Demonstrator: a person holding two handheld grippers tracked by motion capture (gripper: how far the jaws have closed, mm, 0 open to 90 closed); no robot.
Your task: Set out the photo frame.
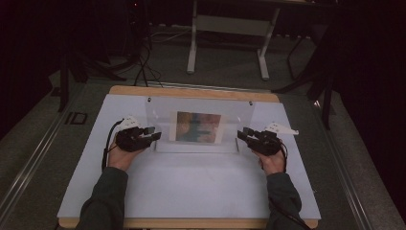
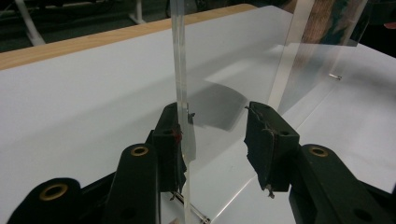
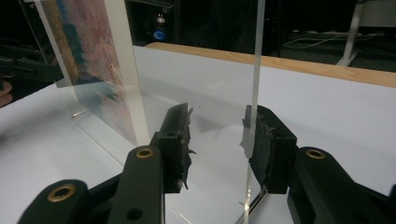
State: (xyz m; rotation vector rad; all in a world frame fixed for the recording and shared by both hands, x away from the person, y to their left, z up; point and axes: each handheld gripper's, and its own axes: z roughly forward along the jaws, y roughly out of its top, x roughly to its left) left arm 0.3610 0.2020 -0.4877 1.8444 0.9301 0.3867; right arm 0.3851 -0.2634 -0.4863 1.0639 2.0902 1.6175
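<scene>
Both grippers' fingers gape around the acrylic frame (image 1: 198, 125) edges near the desk's (image 1: 191, 191) far edge, holding nothing; uneven closing could topple it.

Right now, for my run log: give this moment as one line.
left tongs: open, straddling acrylic frame edge | right tongs: open, same | picture: inside | table

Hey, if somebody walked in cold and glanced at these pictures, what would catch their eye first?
Probably the clear acrylic frame standing upright mid-table on the white mat, with a colourful picture in its centre. Next, the left gripper and right gripper flank it, jaws open around its left and right edges.
</scene>
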